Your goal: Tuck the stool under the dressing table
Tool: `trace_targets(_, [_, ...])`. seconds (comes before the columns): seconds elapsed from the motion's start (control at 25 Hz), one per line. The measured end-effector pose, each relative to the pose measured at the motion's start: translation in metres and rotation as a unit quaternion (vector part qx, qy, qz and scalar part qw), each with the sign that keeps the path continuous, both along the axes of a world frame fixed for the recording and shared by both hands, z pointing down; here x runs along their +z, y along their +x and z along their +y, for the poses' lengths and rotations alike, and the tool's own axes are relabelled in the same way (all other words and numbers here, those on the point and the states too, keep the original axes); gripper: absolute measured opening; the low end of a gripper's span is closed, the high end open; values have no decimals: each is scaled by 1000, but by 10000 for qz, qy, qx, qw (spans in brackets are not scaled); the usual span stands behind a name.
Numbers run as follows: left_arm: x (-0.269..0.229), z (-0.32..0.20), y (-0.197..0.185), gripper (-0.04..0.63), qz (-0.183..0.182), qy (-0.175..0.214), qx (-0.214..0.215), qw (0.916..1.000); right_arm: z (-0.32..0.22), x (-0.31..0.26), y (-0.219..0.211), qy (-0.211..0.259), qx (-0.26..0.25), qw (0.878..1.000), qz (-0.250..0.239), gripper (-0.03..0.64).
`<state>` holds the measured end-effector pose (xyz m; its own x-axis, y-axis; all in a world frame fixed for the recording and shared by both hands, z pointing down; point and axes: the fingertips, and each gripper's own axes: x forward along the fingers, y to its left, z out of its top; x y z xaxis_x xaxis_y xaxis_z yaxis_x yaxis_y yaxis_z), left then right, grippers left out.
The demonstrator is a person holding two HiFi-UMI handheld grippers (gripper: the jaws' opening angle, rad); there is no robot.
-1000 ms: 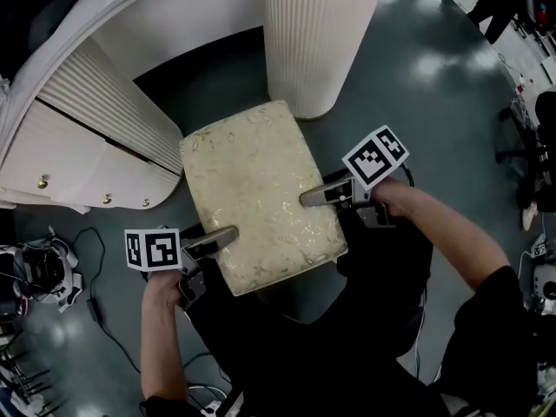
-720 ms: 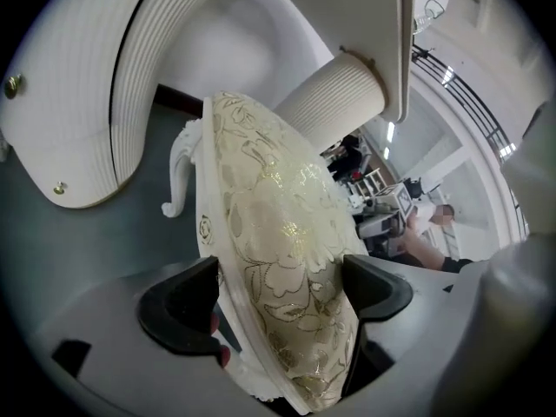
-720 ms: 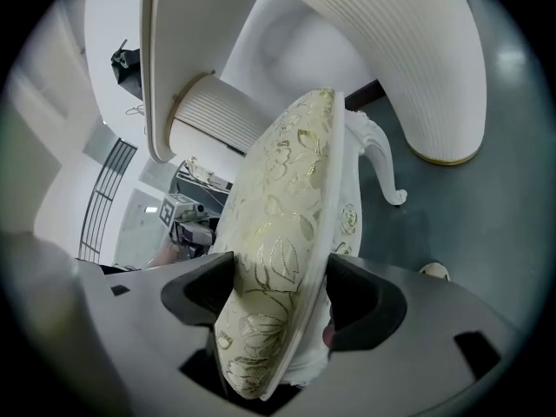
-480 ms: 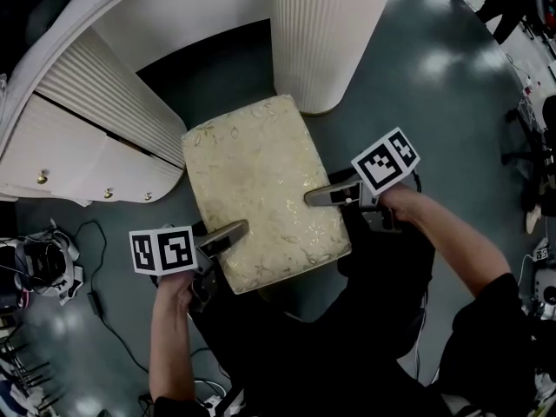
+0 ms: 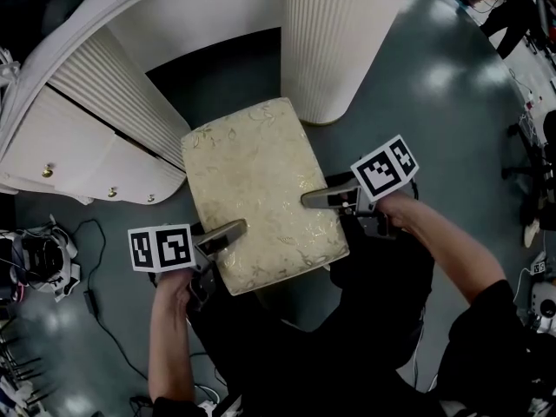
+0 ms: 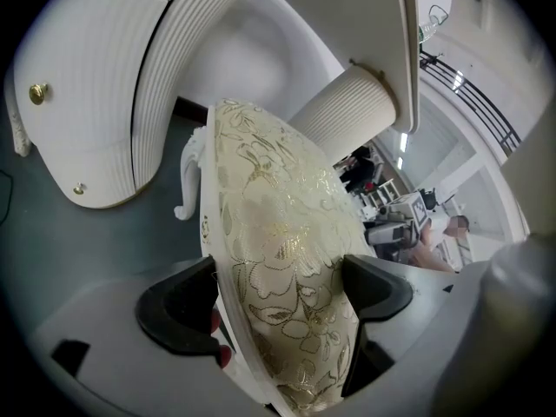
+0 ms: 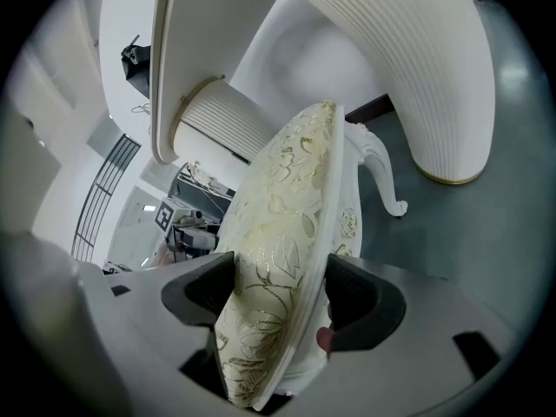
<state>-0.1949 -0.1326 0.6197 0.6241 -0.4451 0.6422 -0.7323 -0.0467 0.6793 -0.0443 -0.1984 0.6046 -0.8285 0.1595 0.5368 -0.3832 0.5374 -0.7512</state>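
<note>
The stool (image 5: 259,191), with a cream seat patterned in gold flowers, stands on the grey floor (image 5: 434,94) in front of the dressing table (image 5: 104,85). Its far end sits at the mouth of the dark gap between the table's two ribbed pedestals, close to the right pedestal (image 5: 339,42); most of the seat lies outside the gap. The left gripper (image 5: 228,232) is clamped on the seat's near-left edge, one jaw on the cushion top and the other under the white frame. The right gripper (image 5: 314,199) is clamped the same way on the seat's right edge. A curved white leg (image 7: 382,172) shows below the seat. Cables and gear (image 5: 39,268) lie on the floor at far left.
</note>
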Motion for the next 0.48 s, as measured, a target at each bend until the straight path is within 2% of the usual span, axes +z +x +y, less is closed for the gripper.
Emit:
trace_targets(0.32, [1, -5, -6, 445, -325, 311, 55, 9990, 5, 11, -2, 98, 247, 9992, -301, 293])
trace_targets(0.48, [6, -12, -8, 445, -349, 340, 20, 9988, -4, 13, -4, 278, 315, 9984, -368, 293])
